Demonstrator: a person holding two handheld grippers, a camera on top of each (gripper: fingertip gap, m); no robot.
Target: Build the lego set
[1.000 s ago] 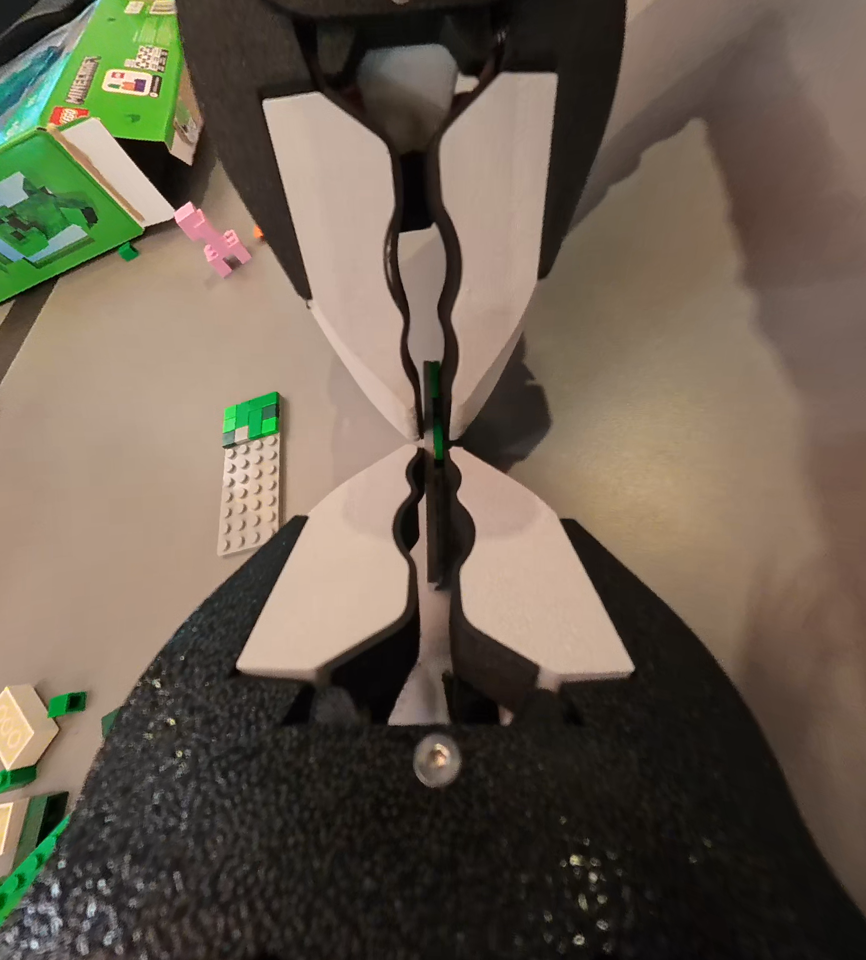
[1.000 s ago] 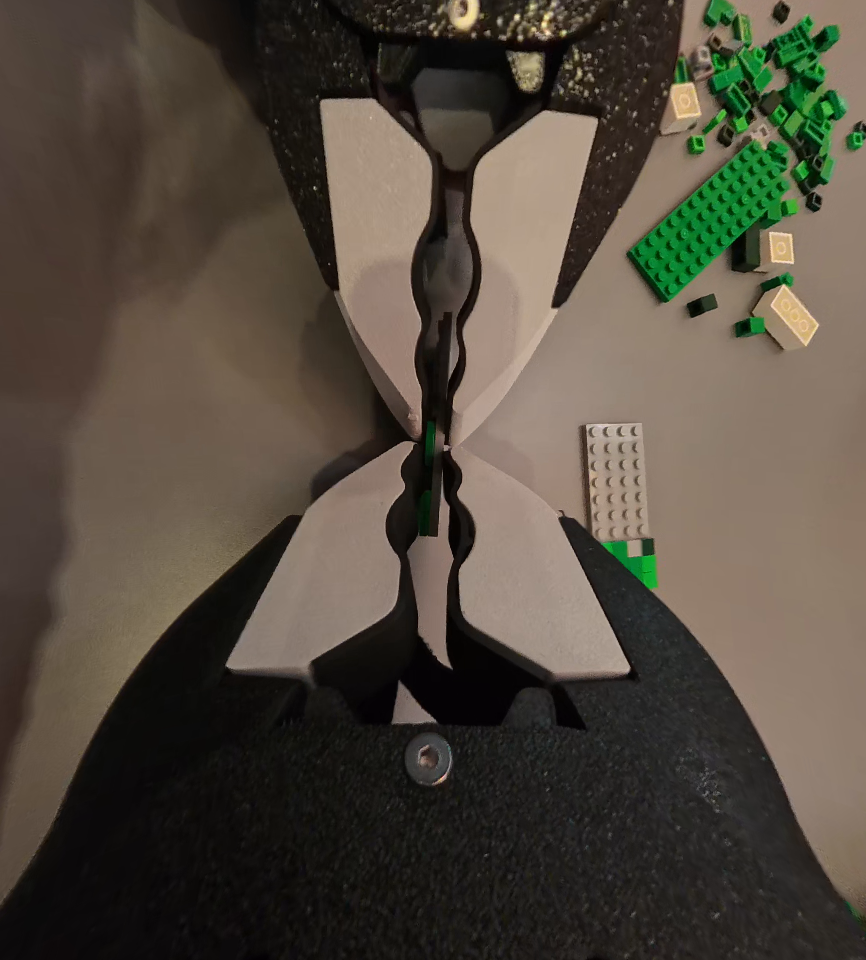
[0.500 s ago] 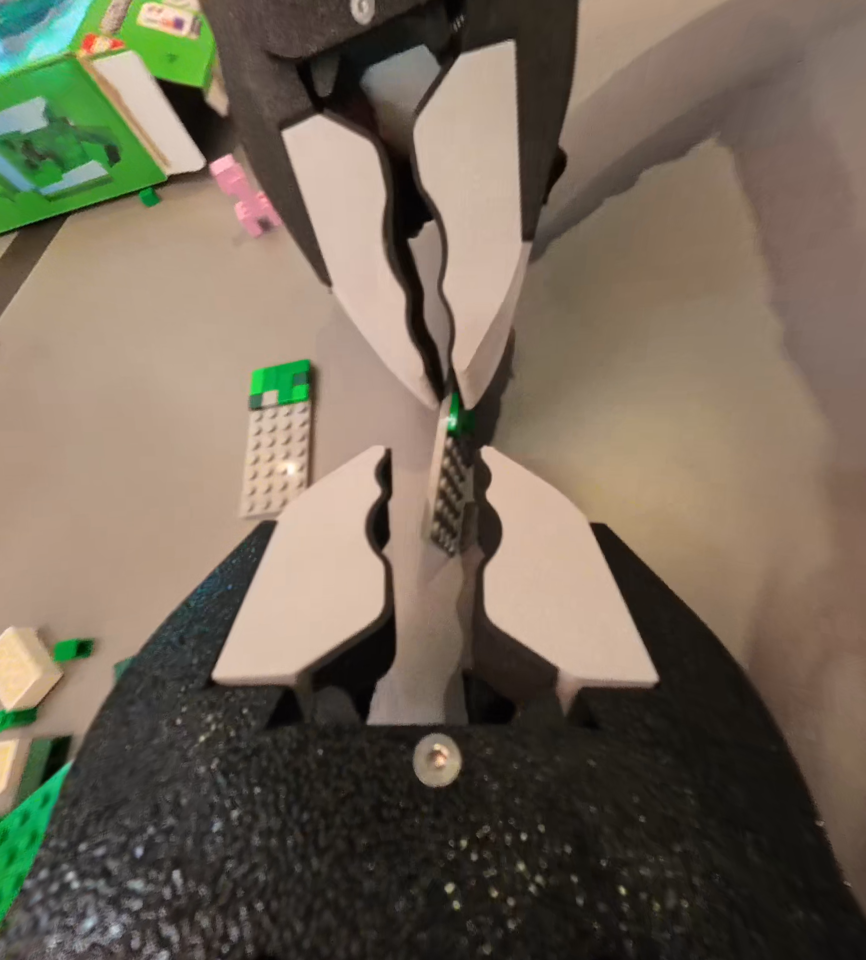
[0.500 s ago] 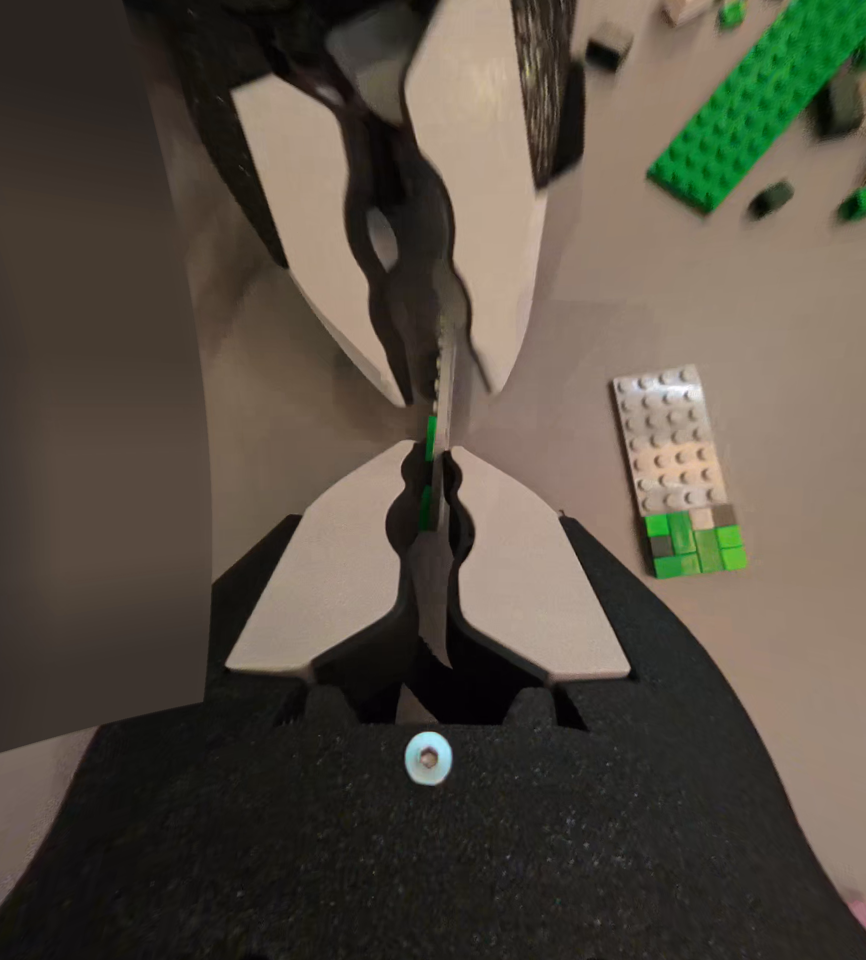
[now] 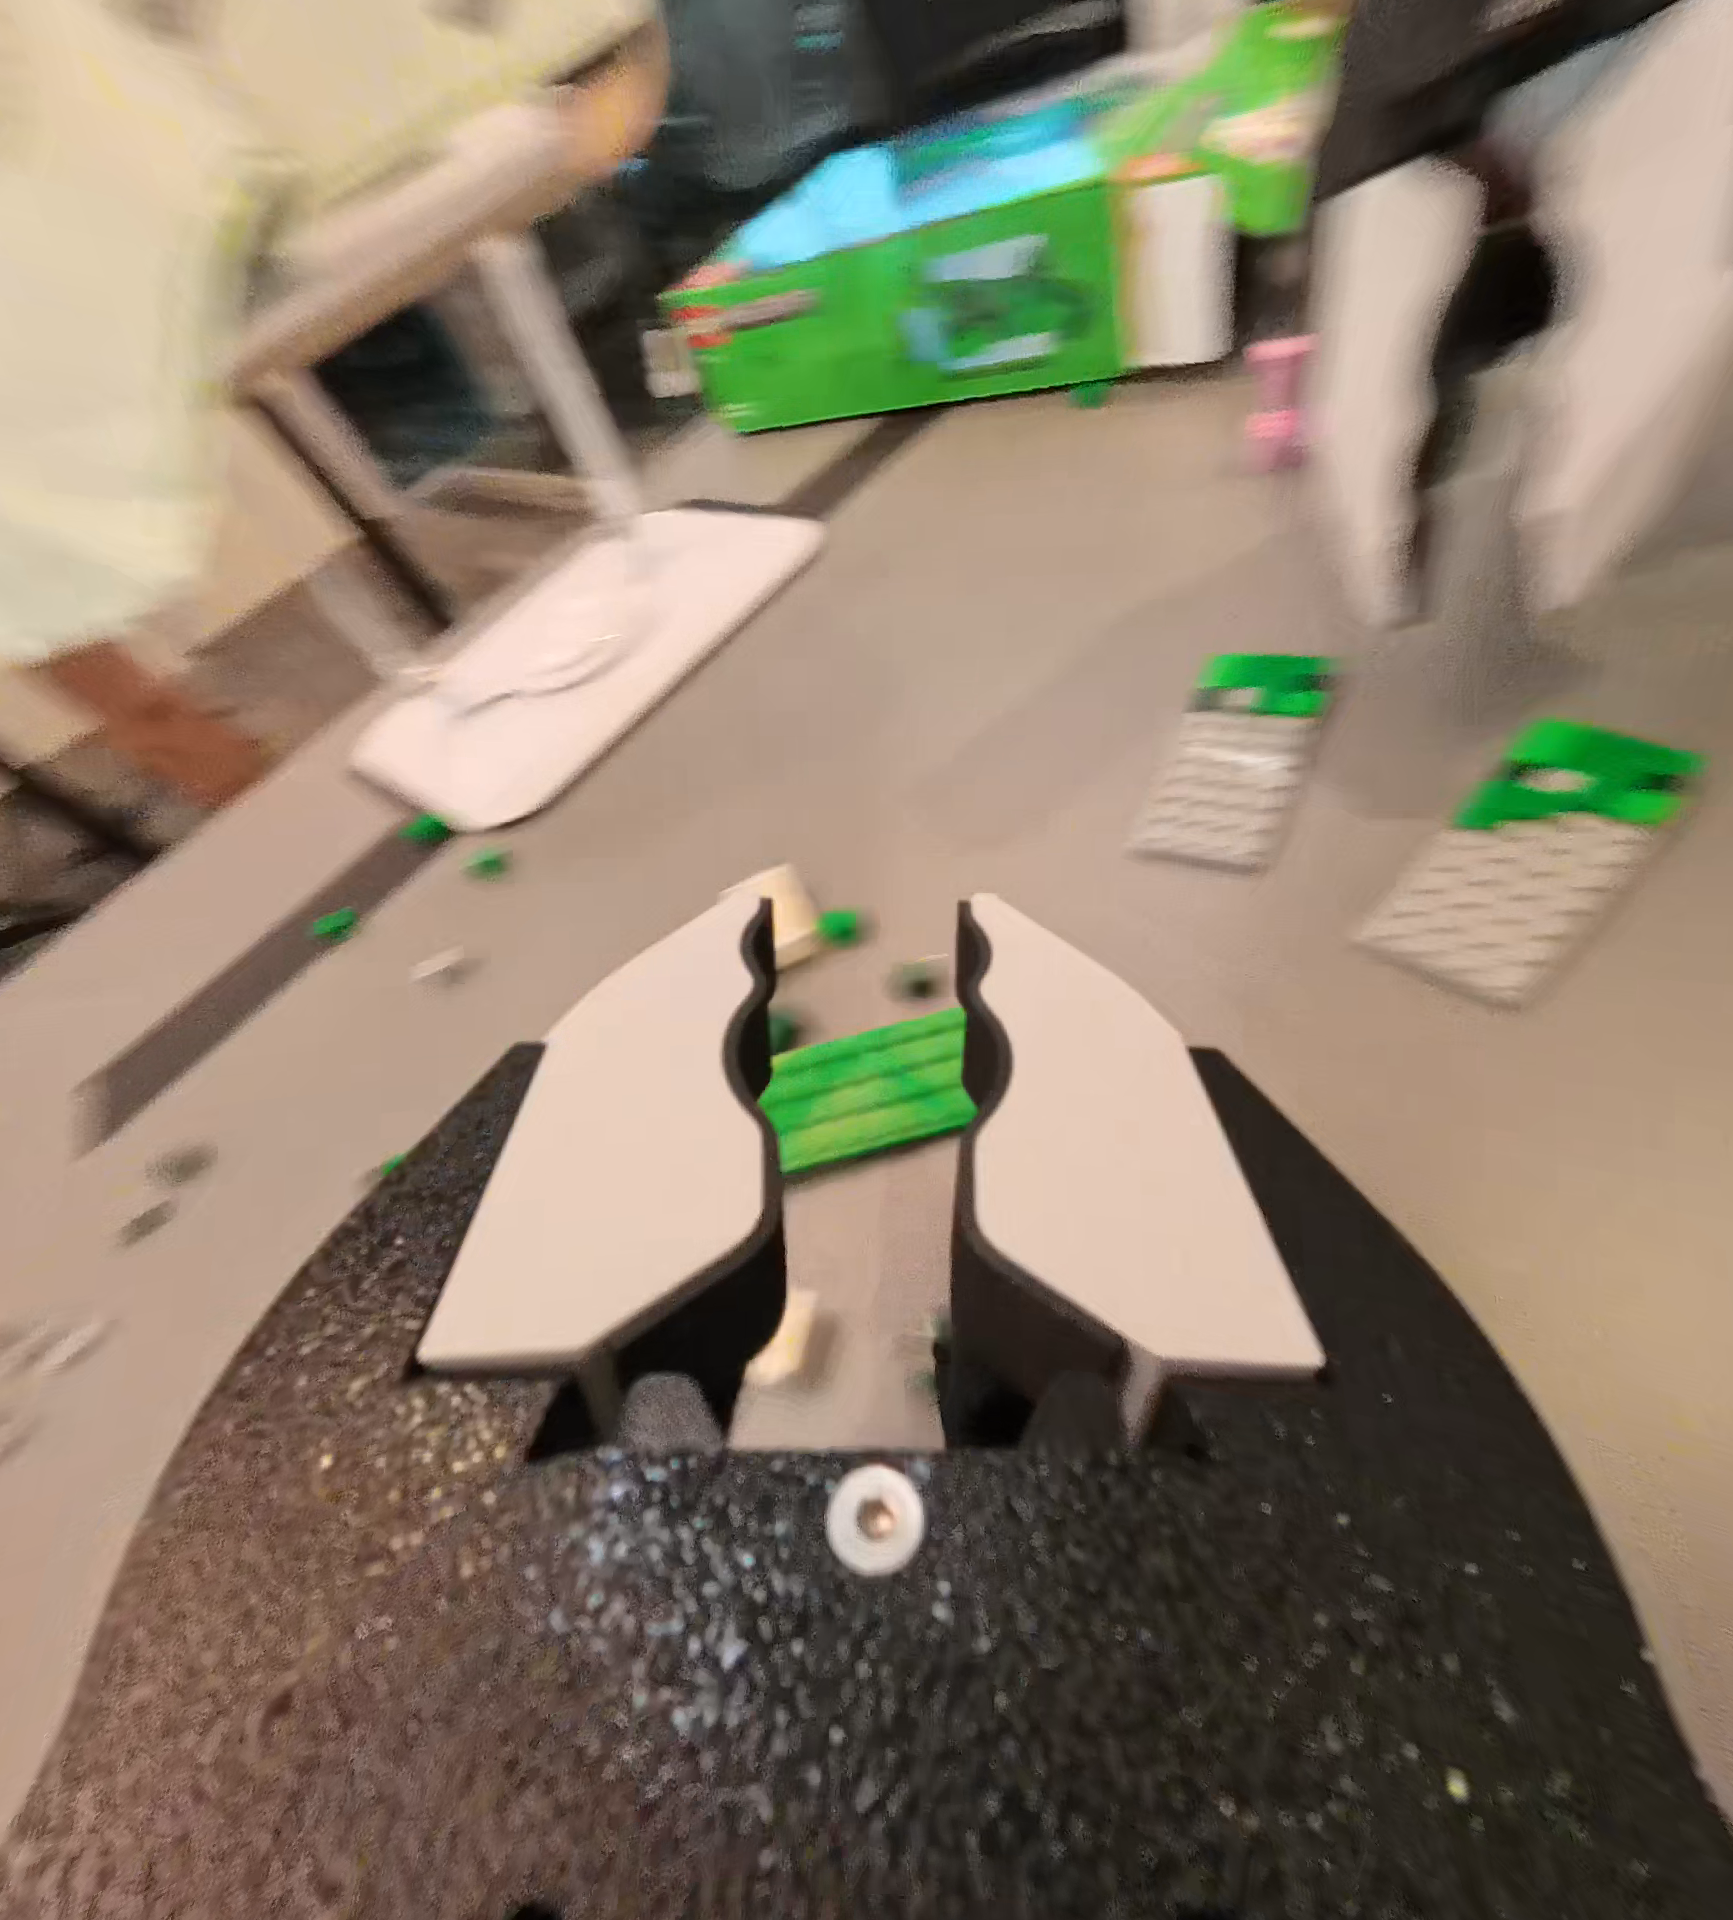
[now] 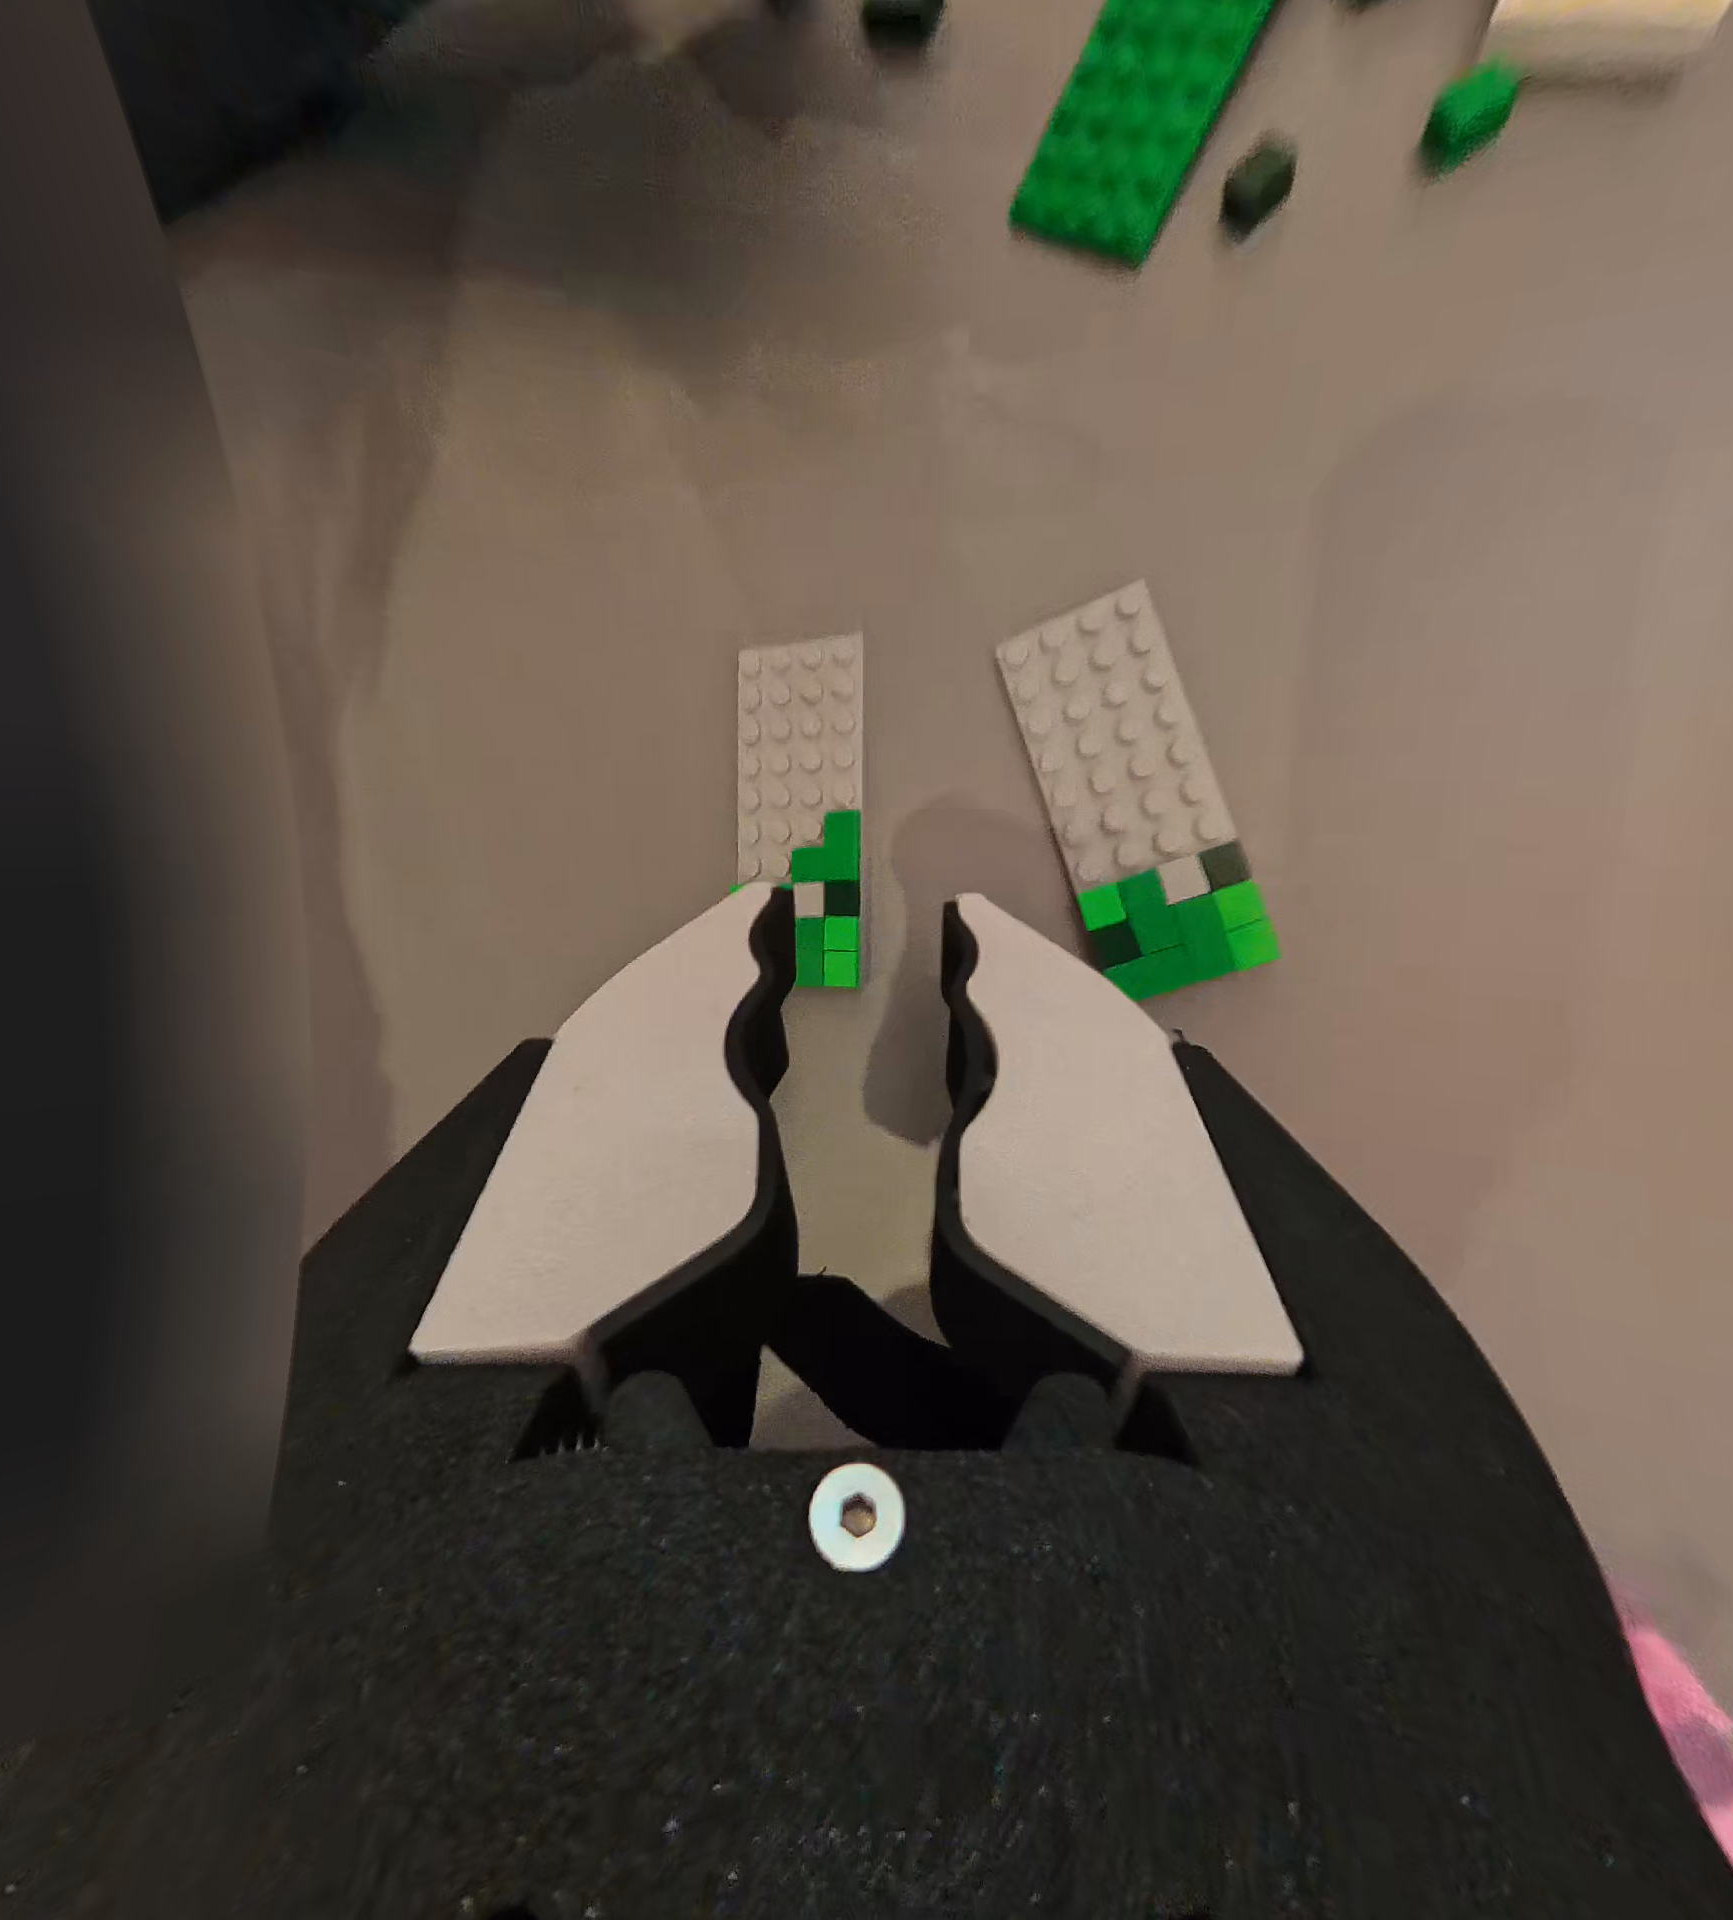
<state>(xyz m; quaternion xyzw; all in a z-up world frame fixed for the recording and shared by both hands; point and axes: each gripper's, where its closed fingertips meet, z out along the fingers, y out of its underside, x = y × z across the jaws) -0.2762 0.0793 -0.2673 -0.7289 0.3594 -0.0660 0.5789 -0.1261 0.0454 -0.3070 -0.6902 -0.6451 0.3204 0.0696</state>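
In the right wrist view my right gripper (image 6: 862, 902) is open and empty, low over the grey table. Two grey studded plates with green tiles at their near ends lie just ahead: one (image 6: 800, 748) by my left fingertip, the other (image 6: 1116, 748) to its right, tilted. In the blurred left wrist view my left gripper (image 5: 867, 909) is open and empty over a bright green plate (image 5: 867, 1091). Both grey plates (image 5: 1231, 769) (image 5: 1527, 873) lie at the right, with the right gripper's white fingers (image 5: 1371, 416) above them.
A green set box (image 5: 935, 312), a pink figure (image 5: 1277, 405) and a white board (image 5: 592, 665) lie farther off. Small green bricks (image 5: 488, 862) and a tan brick (image 5: 789, 925) are scattered near my left gripper. A long green plate (image 6: 1132, 114) and loose bricks (image 6: 1464, 99) lie ahead of the right gripper.
Both grippers were shut on a grey plate held on edge between them. Both have opened, the plate now lies flat beside the other one, and my left gripper has swung away.
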